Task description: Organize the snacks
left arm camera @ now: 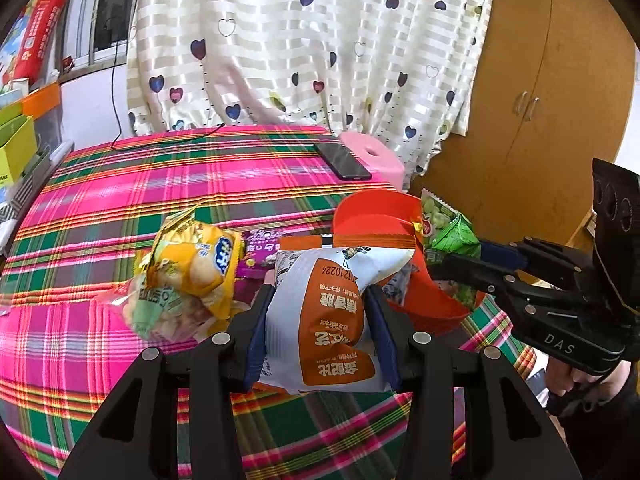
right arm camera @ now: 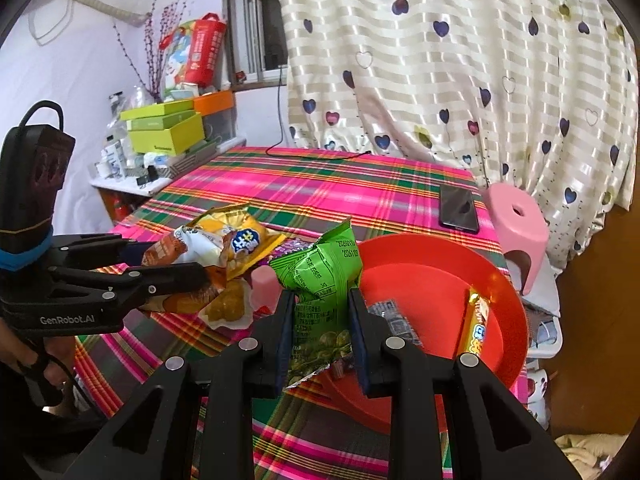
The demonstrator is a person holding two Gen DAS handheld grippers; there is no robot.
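Observation:
My left gripper (left arm camera: 319,298) is shut on a white-and-orange snack bag (left arm camera: 320,320), held above the plaid table beside the red basin (left arm camera: 372,216). The same gripper (right arm camera: 176,260) and its bag (right arm camera: 176,246) show at the left of the right wrist view. My right gripper (right arm camera: 322,300) is shut on a crumpled green snack bag (right arm camera: 320,276), just left of the red basin (right arm camera: 432,268). In the left wrist view that gripper (left arm camera: 460,260) holds the green bag (left arm camera: 452,236) over the basin's right rim. A yellow candy bar (right arm camera: 476,320) and a dark packet (right arm camera: 392,316) lie in the basin.
A yellow snack bag (left arm camera: 192,256), a purple packet (left arm camera: 260,248) and other snacks lie in a heap left of the basin. A phone (right arm camera: 458,208) lies at the far right of the table beside a pink stool (right arm camera: 520,224). Stacked green boxes (right arm camera: 164,132) stand at the far left.

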